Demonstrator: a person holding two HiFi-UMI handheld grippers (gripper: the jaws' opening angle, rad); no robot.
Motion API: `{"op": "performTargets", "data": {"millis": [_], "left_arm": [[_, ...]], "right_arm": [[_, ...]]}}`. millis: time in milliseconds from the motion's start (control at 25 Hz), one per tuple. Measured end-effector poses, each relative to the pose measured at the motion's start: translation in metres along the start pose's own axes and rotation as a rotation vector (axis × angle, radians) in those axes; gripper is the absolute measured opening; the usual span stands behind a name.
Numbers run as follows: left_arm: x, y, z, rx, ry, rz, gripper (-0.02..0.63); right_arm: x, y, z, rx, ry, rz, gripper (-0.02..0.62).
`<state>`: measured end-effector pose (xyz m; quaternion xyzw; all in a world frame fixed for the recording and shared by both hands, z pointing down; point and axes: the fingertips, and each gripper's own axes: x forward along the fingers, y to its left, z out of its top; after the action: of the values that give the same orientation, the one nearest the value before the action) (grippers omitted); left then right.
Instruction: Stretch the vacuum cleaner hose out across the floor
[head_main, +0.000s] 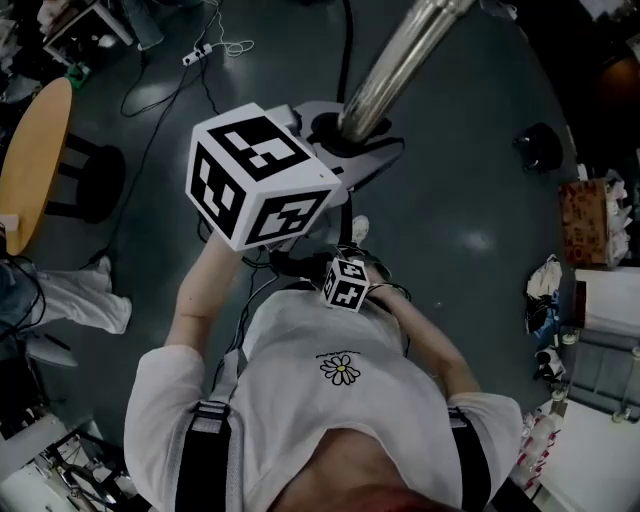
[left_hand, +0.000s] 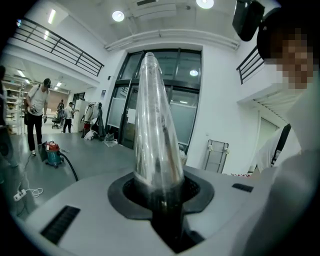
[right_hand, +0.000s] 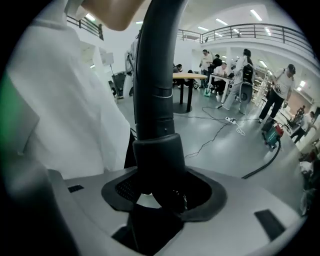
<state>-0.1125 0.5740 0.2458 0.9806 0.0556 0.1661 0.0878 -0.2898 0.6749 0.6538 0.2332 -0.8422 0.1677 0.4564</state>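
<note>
Close against the person's front: hose (right_hand: 156, 125), black, its rigid cuff upright and clamped in the right hand-held gripper (right_hand: 159, 197). Metal tube (left_hand: 156, 130), chrome, clamped in the left hand-held gripper (left_hand: 167, 210); from above it slants up and away over the grey floor (head_main: 460, 200). Both pieces are raised, near the white shirt (head_main: 330, 400). Round wooden surface (head_main: 35, 150) at far left; power strip (head_main: 198, 55) on the floor beyond.
</note>
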Motion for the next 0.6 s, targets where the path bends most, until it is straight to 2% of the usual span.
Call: {"op": "performTargets", "data": {"millis": [160, 280, 440, 520, 600], "left_arm": [[0.009, -0.028, -0.027, 0.023, 0.006, 0.057, 0.100], [0.000, -0.038, -0.030, 0.040, -0.030, 0.087, 0.100], [0.003, -0.040, -0.034, 0.065, -0.039, 0.168, 0.100], [0.013, -0.036, -0.041, 0.057, -0.021, 0.199, 0.095], [0.020, -0.030, -0.047, 0.053, 0.007, 0.218, 0.091]], "right_arm": [[0.015, 0.018, -0.027, -0.040, 0.065, -0.029, 0.212], [0.016, 0.012, -0.040, -0.060, 0.099, -0.108, 0.213], [0.020, -0.004, -0.051, -0.110, 0.212, -0.174, 0.213], [0.020, -0.014, -0.065, -0.035, 0.233, -0.217, 0.213], [0.020, -0.026, -0.079, 0.073, 0.207, -0.253, 0.214]]}}
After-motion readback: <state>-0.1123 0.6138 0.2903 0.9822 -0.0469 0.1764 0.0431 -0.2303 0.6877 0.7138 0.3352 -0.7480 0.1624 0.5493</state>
